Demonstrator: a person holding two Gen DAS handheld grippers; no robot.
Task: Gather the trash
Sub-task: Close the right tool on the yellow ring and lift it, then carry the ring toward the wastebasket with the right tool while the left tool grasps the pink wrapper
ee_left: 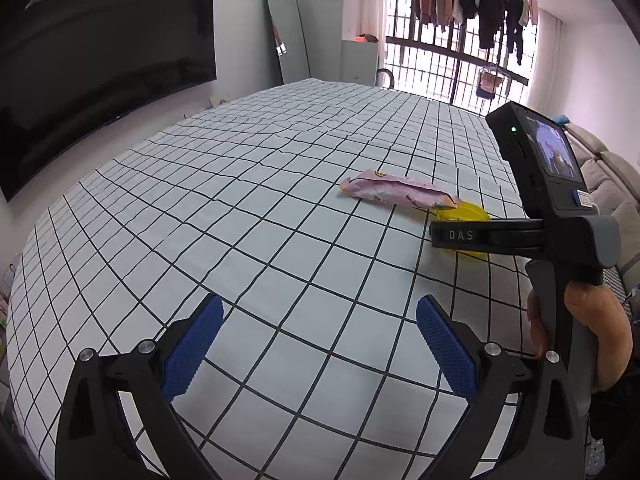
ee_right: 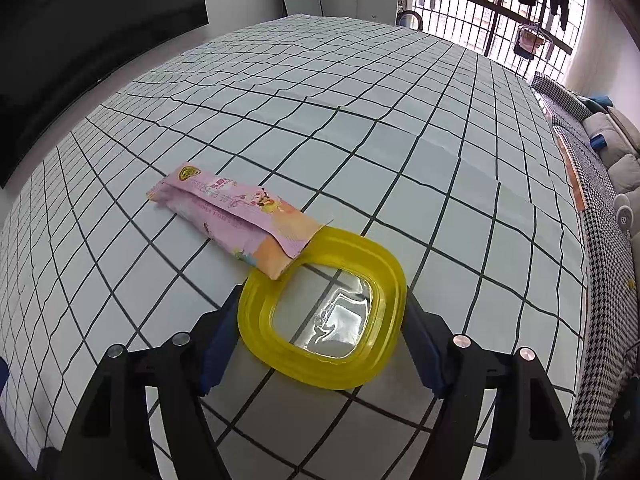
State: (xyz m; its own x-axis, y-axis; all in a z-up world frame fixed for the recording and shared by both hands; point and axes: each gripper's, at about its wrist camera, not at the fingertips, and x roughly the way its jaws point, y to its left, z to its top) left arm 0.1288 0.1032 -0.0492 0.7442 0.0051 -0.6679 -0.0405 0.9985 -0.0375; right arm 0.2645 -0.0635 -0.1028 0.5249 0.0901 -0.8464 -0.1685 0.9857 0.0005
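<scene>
**Yellow container between the right jaws, pink wrapper lying against its rim**

The right gripper (ee_right: 322,334) has its jaws on either side of a yellow container (ee_right: 320,368), a shallow rounded-square tub with a clear bottom. Both blue pads (ee_right: 218,344) sit against its outer walls, so the jaws are closed on it. The container is at the table's right side, nearer the right edge than the left.

A pink snack wrapper (ee_right: 236,216) lies flat on the checked tablecloth (ee_right: 400,120), running diagonally toward the left from the container. Its nearer end overlaps the container's far-left rim; whether it rests on the rim or just above it is unclear.

The left gripper (ee_left: 320,344) is over bare cloth toward the table's near edge, well apart from the wrapper (ee_left: 396,192). Its jaws are spread wide with nothing between them. From this view the right gripper (ee_left: 460,236) is seen side-on, with a hand (ee_left: 580,332) on its handle and the container (ee_left: 466,216) partly hidden behind its finger.

A dark television (ee_left: 100,60) hangs on the wall beyond the left edge.
</scene>
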